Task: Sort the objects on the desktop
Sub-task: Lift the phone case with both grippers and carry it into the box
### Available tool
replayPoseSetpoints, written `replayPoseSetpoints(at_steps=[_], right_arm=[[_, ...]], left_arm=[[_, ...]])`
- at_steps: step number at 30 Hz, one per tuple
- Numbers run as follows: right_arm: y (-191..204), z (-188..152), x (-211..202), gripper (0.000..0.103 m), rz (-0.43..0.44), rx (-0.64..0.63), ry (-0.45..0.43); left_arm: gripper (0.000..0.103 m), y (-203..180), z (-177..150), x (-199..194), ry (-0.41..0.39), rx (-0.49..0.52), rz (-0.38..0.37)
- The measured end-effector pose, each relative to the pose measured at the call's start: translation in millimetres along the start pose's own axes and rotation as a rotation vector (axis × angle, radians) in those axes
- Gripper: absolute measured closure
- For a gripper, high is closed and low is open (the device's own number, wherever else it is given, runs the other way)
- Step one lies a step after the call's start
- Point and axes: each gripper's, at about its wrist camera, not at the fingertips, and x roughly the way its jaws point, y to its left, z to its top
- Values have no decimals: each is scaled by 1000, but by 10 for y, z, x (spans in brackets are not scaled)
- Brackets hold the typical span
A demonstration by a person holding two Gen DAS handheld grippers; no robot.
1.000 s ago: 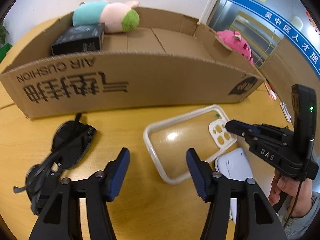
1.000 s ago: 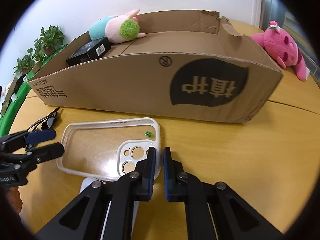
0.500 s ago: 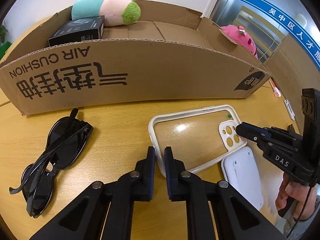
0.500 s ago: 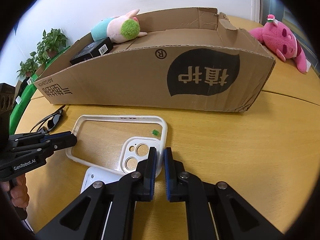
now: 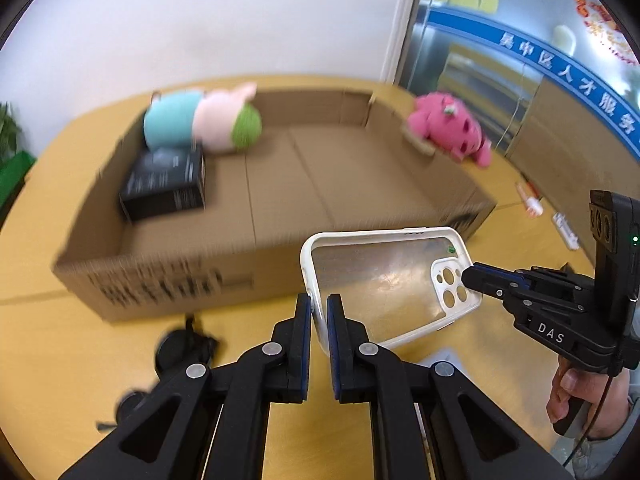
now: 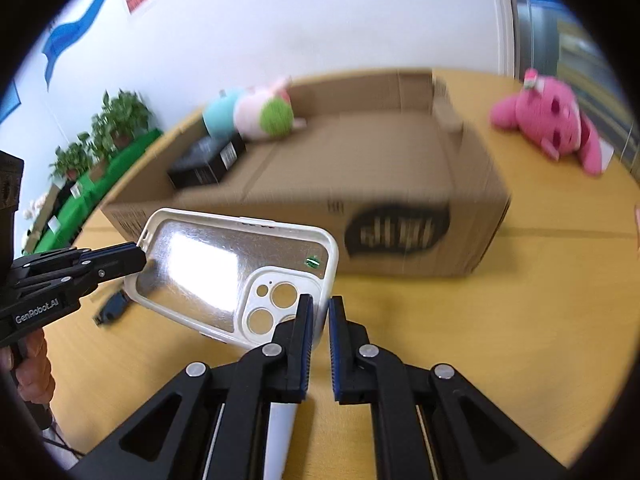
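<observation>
Above the yellow tabletop (image 6: 500,320), just in front of the open cardboard box (image 5: 360,184), a clear phone case (image 5: 380,276) with a white rim hangs in the air, pinched at both ends. The left gripper (image 5: 319,312) is clamped on the rim at the plain end, and the right gripper (image 6: 318,320) is clamped on the rim beside the camera cut-outs. The case tilts, with its open side up.

Inside the box a black carton (image 5: 164,184) lies at the left end with a pastel plush toy (image 5: 200,124) propped against the back wall; a pink plush (image 5: 448,128) sits outside, beyond the box's right end. Sunglasses (image 5: 184,348) lie on the table below the left gripper, blurred, so I am guessing a little at their outline.

The risk, I think, is in the shared hold. The rim is thin and flexible, and if the two hands pull apart or twist unevenly it could bow and slip from one grip. Let go too soon, it could catch on the box's near wall and drop onto the table.
</observation>
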Motion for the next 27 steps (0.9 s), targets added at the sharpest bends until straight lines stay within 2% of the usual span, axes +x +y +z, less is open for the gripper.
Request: replayPoseSetpoints(at_steps=[5, 10, 13, 18, 22, 27], right_arm=[[41, 370, -300, 96, -8, -47, -105], [150, 733, -412, 96, 8, -87, -176], [260, 881, -436, 95, 48, -98, -216], [542, 1074, -299, 95, 107, -129, -226], [765, 1180, -102, 95, 163, -134, -200], [988, 1223, 226, 95, 203, -129, -149]], left_arm=[[97, 22, 304, -168, -63, 16, -24], [97, 159, 565, -379, -135, 9, -6], [97, 287, 643, -548, -175, 1, 18], [97, 595, 690, -708, -194, -41, 66], [97, 858, 693, -796, -199, -66, 94], [97, 1117, 740, -692, -147, -42, 153]])
